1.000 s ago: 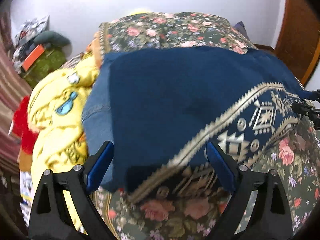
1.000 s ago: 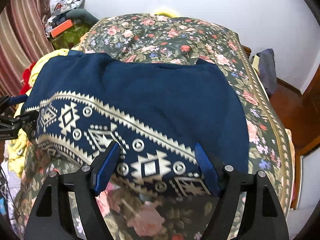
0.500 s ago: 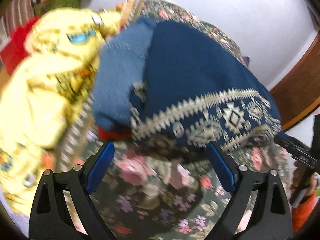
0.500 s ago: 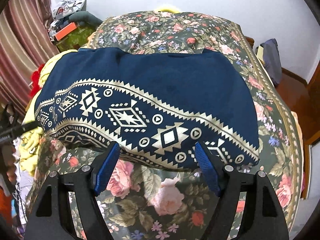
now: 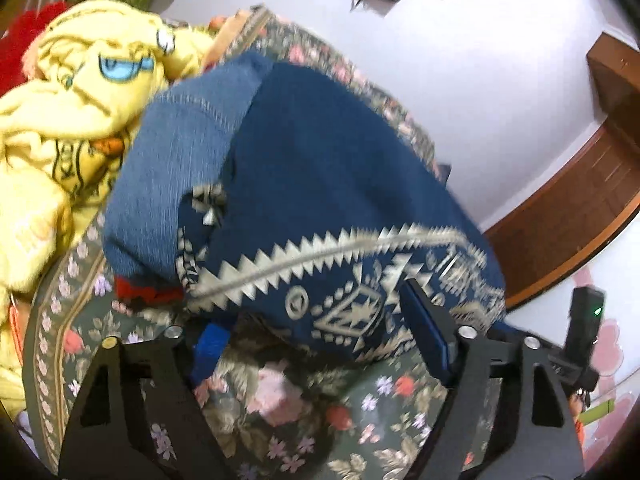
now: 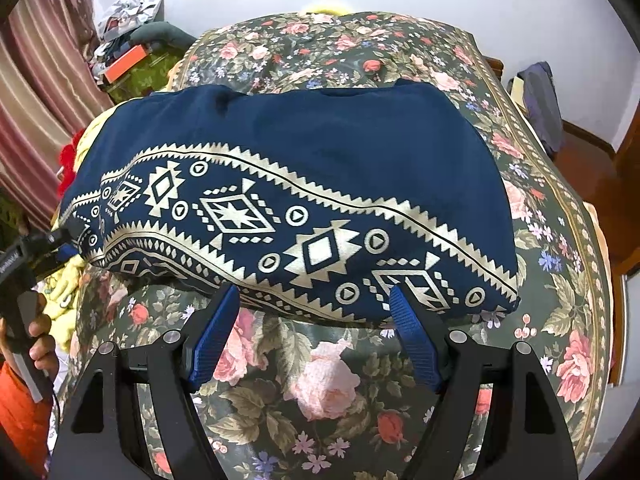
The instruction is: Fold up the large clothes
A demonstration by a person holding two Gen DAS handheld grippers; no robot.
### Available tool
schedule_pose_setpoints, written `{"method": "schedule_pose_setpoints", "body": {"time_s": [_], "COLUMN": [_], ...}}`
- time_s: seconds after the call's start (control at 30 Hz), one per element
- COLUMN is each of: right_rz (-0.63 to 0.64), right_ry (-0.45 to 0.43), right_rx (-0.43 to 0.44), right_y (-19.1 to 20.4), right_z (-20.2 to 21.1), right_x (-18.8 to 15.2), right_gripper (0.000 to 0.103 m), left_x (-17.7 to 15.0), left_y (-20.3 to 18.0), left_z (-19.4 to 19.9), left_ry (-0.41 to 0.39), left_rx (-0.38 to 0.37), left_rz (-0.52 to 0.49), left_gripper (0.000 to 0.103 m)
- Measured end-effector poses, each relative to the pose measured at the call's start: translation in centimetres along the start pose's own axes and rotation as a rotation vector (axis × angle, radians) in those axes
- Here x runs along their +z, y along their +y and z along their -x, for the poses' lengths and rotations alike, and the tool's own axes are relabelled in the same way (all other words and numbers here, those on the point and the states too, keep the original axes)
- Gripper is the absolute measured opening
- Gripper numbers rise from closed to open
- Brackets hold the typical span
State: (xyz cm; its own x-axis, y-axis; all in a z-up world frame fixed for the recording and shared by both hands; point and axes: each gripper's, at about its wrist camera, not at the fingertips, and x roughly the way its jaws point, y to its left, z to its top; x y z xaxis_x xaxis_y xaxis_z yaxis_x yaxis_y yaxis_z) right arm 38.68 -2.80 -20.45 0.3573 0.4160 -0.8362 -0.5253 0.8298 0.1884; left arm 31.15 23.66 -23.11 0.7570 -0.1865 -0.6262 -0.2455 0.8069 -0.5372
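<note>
Floral bedspread [image 6: 332, 364] under both claws. Folded navy garment [image 6: 304, 184] with cream pattern lies just ahead of right gripper [image 6: 312, 340], jaws apart, empty. Left gripper [image 5: 316, 340] closing, garment hem between pads, not yet pinched. Yellow blanket [image 5: 68, 92] further left.

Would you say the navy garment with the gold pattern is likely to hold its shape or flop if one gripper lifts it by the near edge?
Probably floppy: the navy garment drapes softly over the floral bedspread with rounded, sagging folds. Lifted at one edge, the far layers would likely slide and unfold. It looks fairly light, being thin cloth, though folded layers add bulk.
</note>
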Motion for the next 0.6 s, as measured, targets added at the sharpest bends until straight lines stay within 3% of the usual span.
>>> {"method": "schedule_pose_setpoints", "body": {"time_s": [0.1, 0.2, 0.27, 0.37, 0.47, 0.6], "right_rz": [-0.008, -0.016, -0.016, -0.001, 0.016, 0.026], "right_ry": [-0.002, -0.013, -0.023, -0.024, -0.027, -0.032], "right_rx": [-0.002, 0.004, 0.003, -0.006, 0.002, -0.002], "right_y": [-0.2, -0.2, -0.1, 0.4, 0.9, 1.2], "right_z": [-0.1, 0.0, 0.0, -0.1, -0.1, -0.4], "right_x": [0.0, 0.2, 0.2, 0.4, 0.5, 0.7], "right_gripper": [0.074, 0.074, 0.074, 0.074, 0.074, 0.074], "left_x": [1.2, 2.1, 2.0, 1.6, 0.8, 1.1], "left_y": [-1.3, -2.8, -3.0, -1.2, 1.2, 0.4], "left_z": [0.9, 1.7, 1.5, -0.4, -1.7, -2.8], "left_ry": [-0.041, -0.087, -0.097, -0.06, -0.031, -0.062], "left_rx": [0.006, -0.032, -0.01, 0.018, -0.017, 0.008], "left_rz": [-0.06, -0.116, -0.13, -0.053, 0.041, 0.018], "left_gripper": [0.064, 0.064, 0.064, 0.064, 0.064, 0.064]}}
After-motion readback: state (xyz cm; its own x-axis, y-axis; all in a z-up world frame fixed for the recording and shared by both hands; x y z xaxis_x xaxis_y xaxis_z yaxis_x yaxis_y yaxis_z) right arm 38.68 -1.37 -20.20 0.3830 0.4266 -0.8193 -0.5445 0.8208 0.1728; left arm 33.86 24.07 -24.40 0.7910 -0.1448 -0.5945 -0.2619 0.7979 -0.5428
